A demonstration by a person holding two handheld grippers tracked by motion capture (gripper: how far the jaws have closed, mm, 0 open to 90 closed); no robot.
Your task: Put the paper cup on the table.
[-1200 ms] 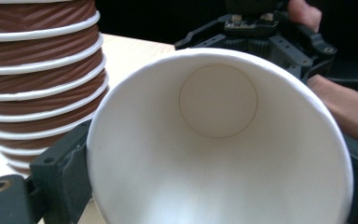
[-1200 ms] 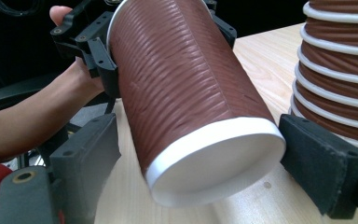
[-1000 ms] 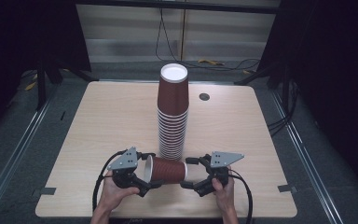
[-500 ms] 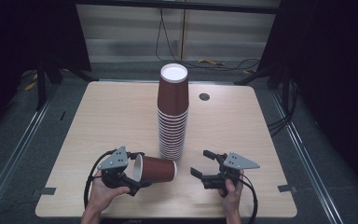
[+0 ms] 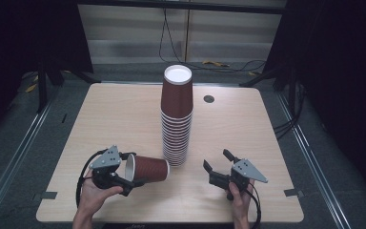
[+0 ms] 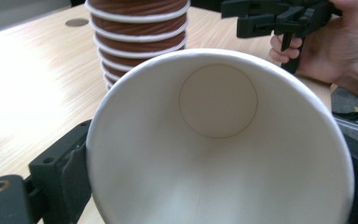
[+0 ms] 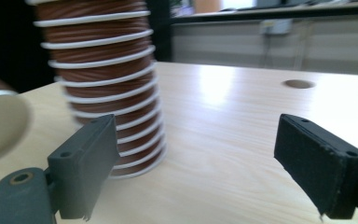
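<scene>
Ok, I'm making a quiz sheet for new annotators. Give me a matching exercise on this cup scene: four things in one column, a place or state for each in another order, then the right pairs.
Things:
1. left hand-held gripper
2. right hand-held gripper
3. stack of cups
4. single cup

Places or states:
A. stands upside down at the middle of the table
B. lies on its side, mouth toward the person's left hand
C. jaws open, nothing between them
D. jaws closed on a cup's rim

Pairs: 1-D, 2-C, 3-A, 4-B

The cup stack [image 5: 176,119] blocks the table's [image 5: 267,129] middle; bare wood lies open either side.
</scene>
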